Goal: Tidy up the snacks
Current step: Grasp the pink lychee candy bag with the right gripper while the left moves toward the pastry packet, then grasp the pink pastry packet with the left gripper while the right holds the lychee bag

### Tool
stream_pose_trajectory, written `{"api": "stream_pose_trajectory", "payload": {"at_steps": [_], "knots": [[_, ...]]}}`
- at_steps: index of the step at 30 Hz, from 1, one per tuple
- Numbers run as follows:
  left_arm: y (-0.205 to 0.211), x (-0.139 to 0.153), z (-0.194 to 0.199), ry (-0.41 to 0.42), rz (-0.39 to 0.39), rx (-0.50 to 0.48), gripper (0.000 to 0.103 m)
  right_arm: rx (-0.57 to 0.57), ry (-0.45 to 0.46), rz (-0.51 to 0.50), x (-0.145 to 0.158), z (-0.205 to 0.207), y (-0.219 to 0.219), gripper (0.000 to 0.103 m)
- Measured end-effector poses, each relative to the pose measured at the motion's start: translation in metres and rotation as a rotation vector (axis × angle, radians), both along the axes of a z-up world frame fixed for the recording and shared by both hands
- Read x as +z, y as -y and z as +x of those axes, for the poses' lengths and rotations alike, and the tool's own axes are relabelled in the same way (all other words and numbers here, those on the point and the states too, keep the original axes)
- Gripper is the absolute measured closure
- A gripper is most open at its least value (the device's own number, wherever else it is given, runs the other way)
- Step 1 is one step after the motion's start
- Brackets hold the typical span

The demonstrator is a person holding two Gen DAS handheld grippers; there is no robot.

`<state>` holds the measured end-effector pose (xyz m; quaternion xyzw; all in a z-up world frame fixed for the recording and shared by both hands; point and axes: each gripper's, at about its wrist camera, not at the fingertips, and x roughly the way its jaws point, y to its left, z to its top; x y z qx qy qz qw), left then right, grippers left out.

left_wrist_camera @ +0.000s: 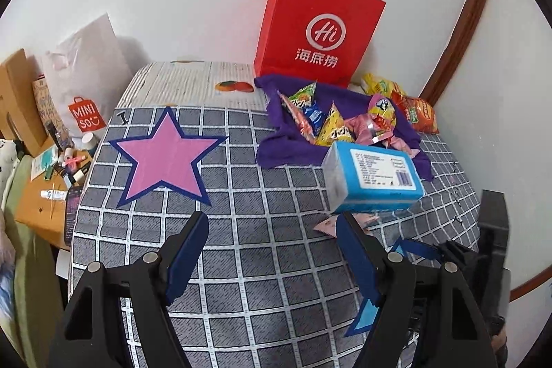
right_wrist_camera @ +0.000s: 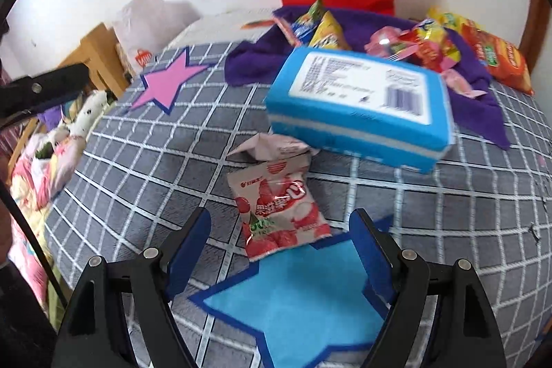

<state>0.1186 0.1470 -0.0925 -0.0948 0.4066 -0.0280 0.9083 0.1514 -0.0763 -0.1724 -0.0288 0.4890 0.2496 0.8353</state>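
Note:
A pile of bright snack packets (left_wrist_camera: 331, 119) lies on a purple cloth (left_wrist_camera: 279, 147) at the back of the checked cover, in front of a red paper bag (left_wrist_camera: 317, 30). A blue box (right_wrist_camera: 358, 106) rests just before the cloth. A pink lychee jelly packet (right_wrist_camera: 279, 216) lies on the cover between the box and a blue star mat (right_wrist_camera: 296, 309). My right gripper (right_wrist_camera: 281, 223) hangs open just above that packet, touching nothing. My left gripper (left_wrist_camera: 272, 230) is open over bare cover, near a pink star mat (left_wrist_camera: 169, 154).
Orange and yellow packets (left_wrist_camera: 414, 109) sit off the cloth at the back right by the wall. A low side table (left_wrist_camera: 45, 192) crowded with small items and a white shopping bag (left_wrist_camera: 86, 75) stands left of the bed. Bedding and soft toys (right_wrist_camera: 69, 133) lie at the left.

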Motion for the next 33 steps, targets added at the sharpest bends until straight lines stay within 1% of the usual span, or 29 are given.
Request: {"api": "stream_pose_trajectory", "payload": {"at_steps": [3,7,10,12,13,14,17,21,26,33], "knots": [[-0.003,-0.009,0.003,-0.015,-0.001,-0.012,0.028,0.01,0.001,-0.018,-0.014,0.006,-0.008,0.021],[-0.007,-0.019,0.008,-0.035,-0.008,-0.014,0.028,0.026,-0.03,-0.031,-0.03,0.015,-0.019,0.021],[-0.008,-0.024,0.012,-0.042,-0.017,-0.016,0.028,0.029,-0.01,-0.071,-0.038,0.016,-0.028,0.022],[-0.008,-0.028,0.014,-0.05,-0.024,-0.021,0.028,0.027,0.018,-0.104,-0.043,0.015,-0.032,0.025],[-0.007,-0.03,0.015,-0.052,-0.026,-0.024,0.028,0.026,0.035,-0.103,-0.042,0.014,-0.032,0.037],[-0.007,-0.032,0.016,-0.056,-0.028,-0.028,0.028,0.03,0.048,-0.099,-0.041,0.014,-0.032,0.043],[-0.005,-0.038,0.019,-0.064,-0.038,-0.042,0.028,0.044,0.048,-0.088,-0.04,0.014,-0.028,0.044],[0.0,-0.046,0.024,-0.077,-0.045,-0.071,0.028,0.031,0.038,-0.088,-0.035,0.011,-0.019,0.046],[0.011,-0.054,0.034,-0.087,-0.052,-0.113,0.028,-0.026,0.047,-0.1,-0.023,0.002,0.004,0.047],[0.034,-0.064,0.051,-0.097,-0.069,-0.18,0.028,-0.133,0.046,-0.061,-0.007,-0.004,0.045,0.047]]}}
